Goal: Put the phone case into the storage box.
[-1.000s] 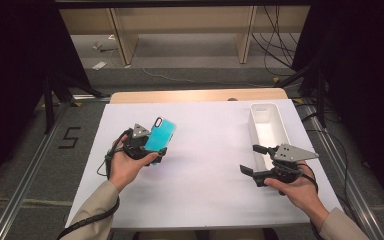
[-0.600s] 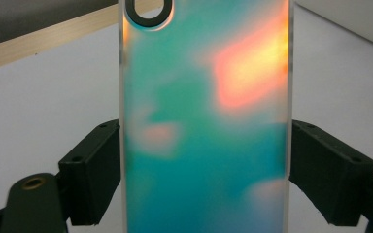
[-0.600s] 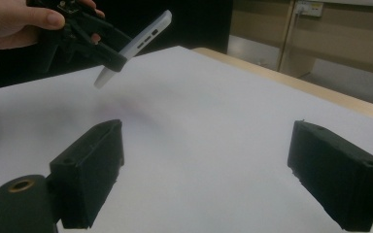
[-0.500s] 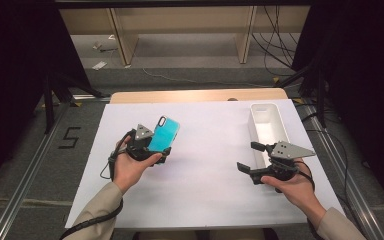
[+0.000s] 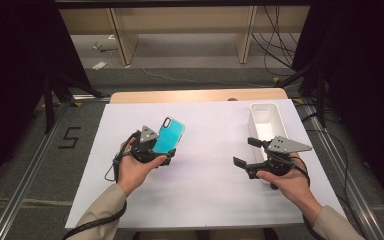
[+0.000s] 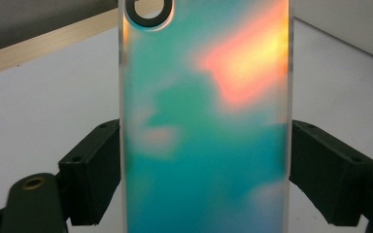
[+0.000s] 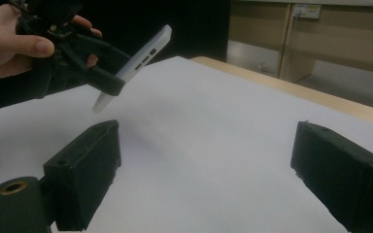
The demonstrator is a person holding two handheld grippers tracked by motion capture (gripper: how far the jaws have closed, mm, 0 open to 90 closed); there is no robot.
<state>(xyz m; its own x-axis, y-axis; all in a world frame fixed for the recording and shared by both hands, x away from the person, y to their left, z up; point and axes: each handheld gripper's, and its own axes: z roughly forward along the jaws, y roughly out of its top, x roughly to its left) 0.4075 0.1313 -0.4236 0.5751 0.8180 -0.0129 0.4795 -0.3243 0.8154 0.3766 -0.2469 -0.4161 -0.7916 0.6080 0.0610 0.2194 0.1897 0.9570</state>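
Note:
A phone (image 5: 169, 137) with a teal, shimmering back is held above the white sheet, tilted with its camera end up and away. My left gripper (image 5: 156, 150) is shut on it; in the left gripper view both jaws press the long edges of the phone (image 6: 204, 121). My right gripper (image 5: 246, 151) hovers at the right, open, with nothing between its jaws. The right gripper view (image 7: 209, 179) looks across the sheet at the phone (image 7: 136, 65), seen edge-on in the other hand's gripper.
A long white tray (image 5: 253, 116) stands at the right, just beyond my right gripper. A white sheet (image 5: 205, 200) covers the table, and a wooden edge (image 5: 195, 95) shows at the far side. Shelving and cables lie on the floor beyond.
The left hand has carried the phone slightly to the right. The right gripper has stayed about where it was.

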